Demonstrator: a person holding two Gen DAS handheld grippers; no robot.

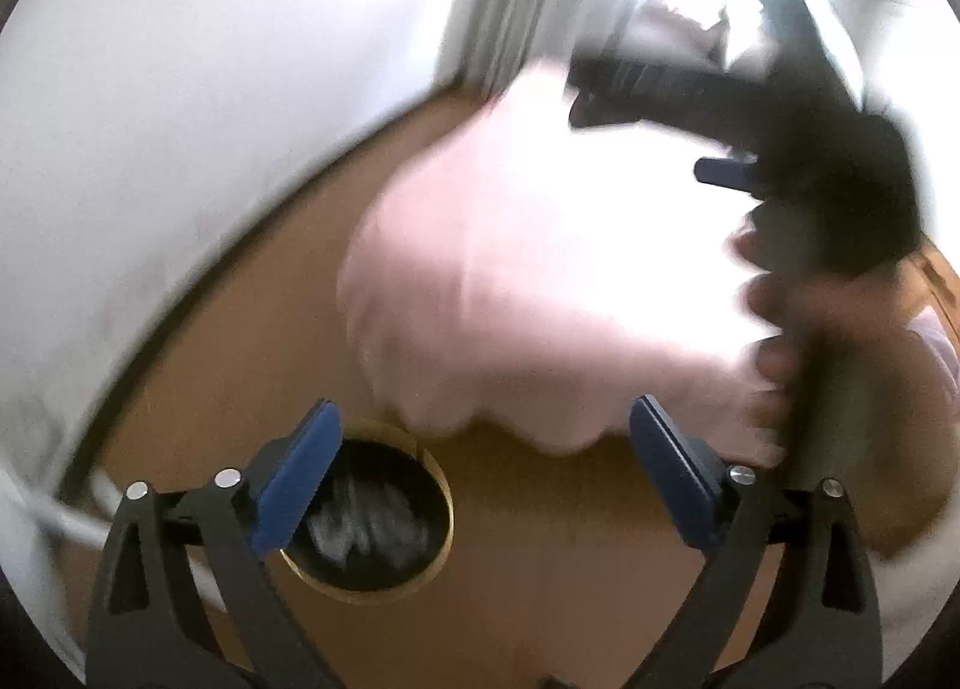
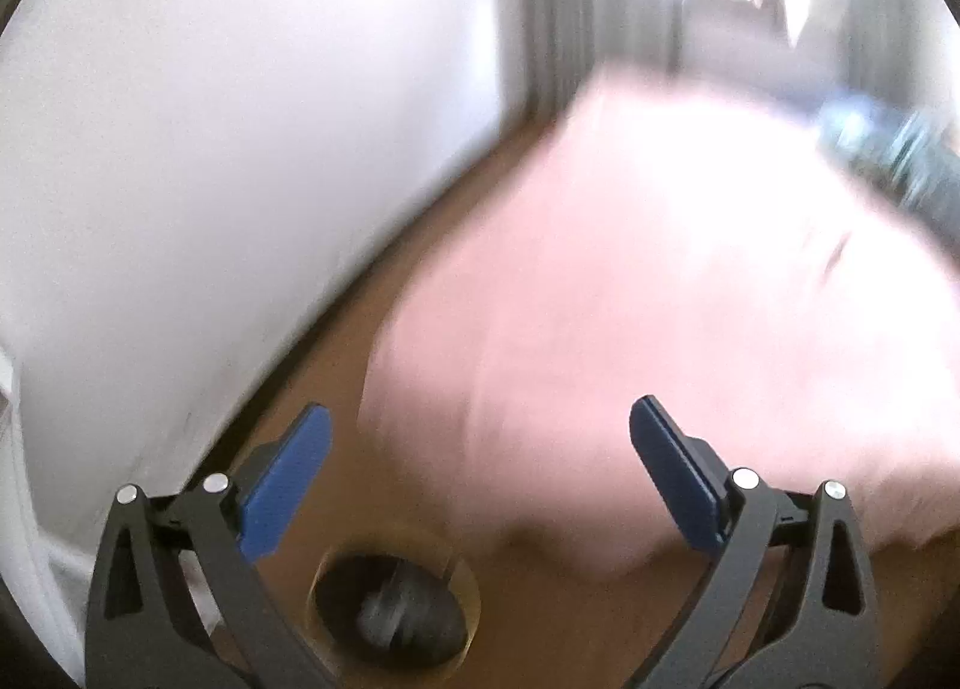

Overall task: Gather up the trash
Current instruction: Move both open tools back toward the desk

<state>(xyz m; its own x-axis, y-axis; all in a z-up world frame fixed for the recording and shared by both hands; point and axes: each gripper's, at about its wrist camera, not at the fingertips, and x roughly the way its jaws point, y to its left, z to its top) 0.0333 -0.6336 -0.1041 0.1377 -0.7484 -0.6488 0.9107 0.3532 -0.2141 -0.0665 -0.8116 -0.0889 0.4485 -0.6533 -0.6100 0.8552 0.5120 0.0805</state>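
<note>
My left gripper (image 1: 483, 449) and right gripper (image 2: 480, 455) both spread, angled down over the bin (image 1: 384, 515) at lower frame; no readable writing

Round bin (image 1: 366, 515) holding crumpled trash (image 1: 366, 527)

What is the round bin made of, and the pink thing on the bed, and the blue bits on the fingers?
Round bin: dark inside with a shiny golden rim, so perhaps metal; blur leaves it unsure. Pink bedcover: soft cloth, since it drapes and ripples at its edge. Blue pads: matte, probably rubber or plastic, on black plastic-looking fingers.
</note>
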